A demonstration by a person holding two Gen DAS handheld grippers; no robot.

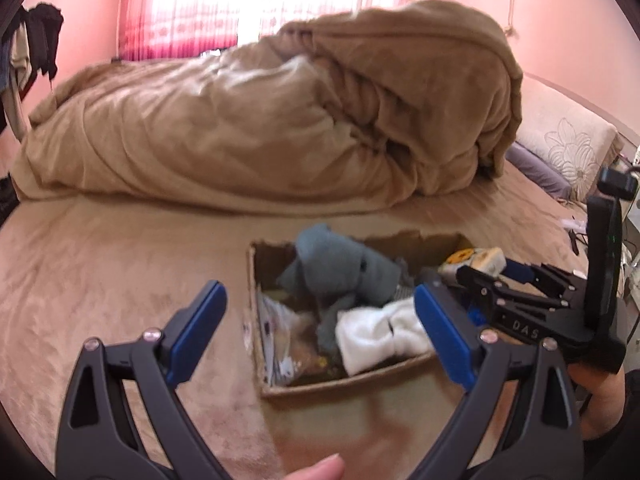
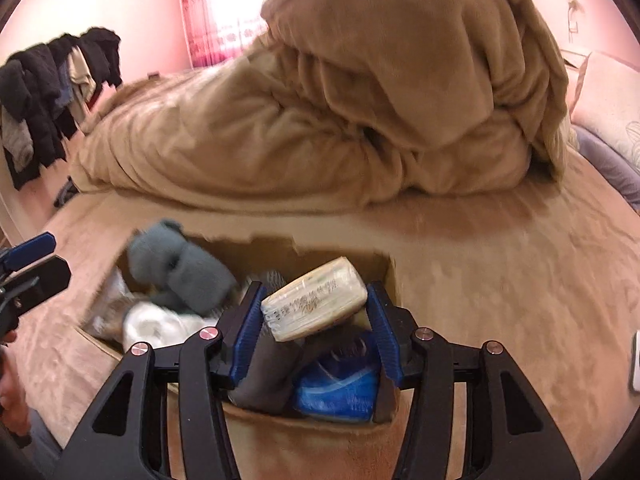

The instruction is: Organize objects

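**A:** Over the cardboard box [image 2: 384, 276] on the bed [image 2: 500, 248], what did your right gripper [image 2: 314, 314] have?

**B:** I had it closed on a cream wrapped packet [image 2: 316, 298], pads pinching both ends, the packet tilted and lifted above the box's near right corner. Print on the wrapper was too blurred to read.

**A:** And the left gripper [image 1: 320, 334]?

**B:** Wide apart, nothing between the pads. I had it hanging above the box's near left side, just short of the grey plush toy [image 1: 340, 272] and a white cloth [image 1: 380, 336].

**A:** Which step?

**B:** My read: placing or pulling that packet, I couldn't tell which from one frame. The box was already crowded, with a blue packet [image 2: 340, 388] and something dark grey [image 2: 268, 376] right under the packet.

**A:** Next move?

**B:** If it was going in, I'd have needed a free gap, lowered it level, then released. The box walls were torn and soft, so an edge snag seemed likely.

**A:** Surface, room?

**B:** Tan fleece bed cover, soft, so the box could tip. A heaped tan duvet [image 1: 280, 120] lay behind, a pink curtain [image 1: 180, 8] at a bright window, dark clothes [image 2: 52, 92] hanging at left, and a flowered pillow [image 1: 568, 148] at right.
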